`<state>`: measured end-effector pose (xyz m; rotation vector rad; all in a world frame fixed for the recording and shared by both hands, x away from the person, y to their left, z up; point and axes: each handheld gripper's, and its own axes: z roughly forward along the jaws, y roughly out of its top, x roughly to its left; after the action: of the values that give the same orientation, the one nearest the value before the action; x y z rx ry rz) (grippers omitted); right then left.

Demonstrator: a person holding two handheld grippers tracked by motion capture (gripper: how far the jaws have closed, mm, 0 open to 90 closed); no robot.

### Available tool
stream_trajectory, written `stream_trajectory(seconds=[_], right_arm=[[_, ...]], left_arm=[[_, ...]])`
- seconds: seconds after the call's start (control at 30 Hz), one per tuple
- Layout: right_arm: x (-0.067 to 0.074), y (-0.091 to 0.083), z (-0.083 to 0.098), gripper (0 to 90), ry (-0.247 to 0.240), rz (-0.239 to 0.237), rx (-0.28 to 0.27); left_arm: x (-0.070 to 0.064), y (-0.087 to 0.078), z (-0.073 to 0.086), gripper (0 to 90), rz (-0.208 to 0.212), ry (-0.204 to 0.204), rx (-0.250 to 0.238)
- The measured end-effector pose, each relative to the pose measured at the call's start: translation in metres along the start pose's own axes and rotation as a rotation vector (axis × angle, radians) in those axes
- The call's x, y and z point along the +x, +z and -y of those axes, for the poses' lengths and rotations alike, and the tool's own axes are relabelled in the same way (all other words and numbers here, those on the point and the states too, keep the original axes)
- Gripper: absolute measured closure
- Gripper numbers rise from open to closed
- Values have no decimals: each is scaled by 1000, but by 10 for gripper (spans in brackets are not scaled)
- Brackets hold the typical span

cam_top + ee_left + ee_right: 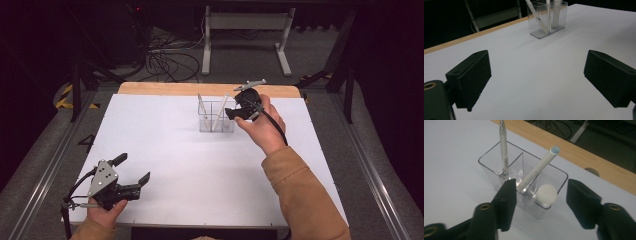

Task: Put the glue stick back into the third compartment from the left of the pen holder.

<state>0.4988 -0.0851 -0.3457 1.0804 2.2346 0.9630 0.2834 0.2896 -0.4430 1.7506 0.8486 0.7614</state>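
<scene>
Above the clear holder at the table's far side | right gripper hovers, jaws apart, gripping nothing | white round-topped stick stands in the near compartment, between the jaws | left gripper wide open, holds nothing, well apart at the near left.

- We see a table topped by a white sheet, with a strip of bare wood left showing along its far edge.
- We find one thing standing directly on the sheet: a clear plastic holder, divided into compartments, near the far edge and a little right of the middle.
- We note the holder sits well apart from the near edge and from both side edges.
</scene>
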Motion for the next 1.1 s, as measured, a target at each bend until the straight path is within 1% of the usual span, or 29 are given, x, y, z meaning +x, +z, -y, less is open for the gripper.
stream_trajectory(seconds=[0.03,0.1,0.43,0.5,0.6,0.67,0.8,0.83,0.93,1.0,1.1], right_arm=[[0,-1,0,347,-7,8,-5],[0,-4,0,332,-16,13,-18],[3,-20,6,296,-18,-8,-67],[4,-25,7,292,-25,-11,-81],[4,-35,10,285,-29,-26,-113],[5,-42,13,263,-42,-34,-136],[7,-55,23,244,-53,-64,-185],[8,-58,26,238,-55,-72,-197],[10,-67,33,219,-65,-87,-241],[12,-72,37,211,-70,-102,-252],[15,-78,40,211,-86,-110,-262]], left_arm=[[0,0,0,80,0,0,-1],[0,0,0,80,-1,0,-1],[0,1,-1,80,0,3,0],[0,1,-1,80,1,1,-2],[0,0,-1,80,0,4,-1],[2,0,-1,80,-4,-1,-6],[2,-2,-1,80,-10,-9,-12],[2,-2,-1,80,-12,-4,-11],[2,-2,-1,80,-11,-6,-11],[1,-2,-2,80,-9,-5,-10],[0,-1,-1,80,-10,0,-5]])
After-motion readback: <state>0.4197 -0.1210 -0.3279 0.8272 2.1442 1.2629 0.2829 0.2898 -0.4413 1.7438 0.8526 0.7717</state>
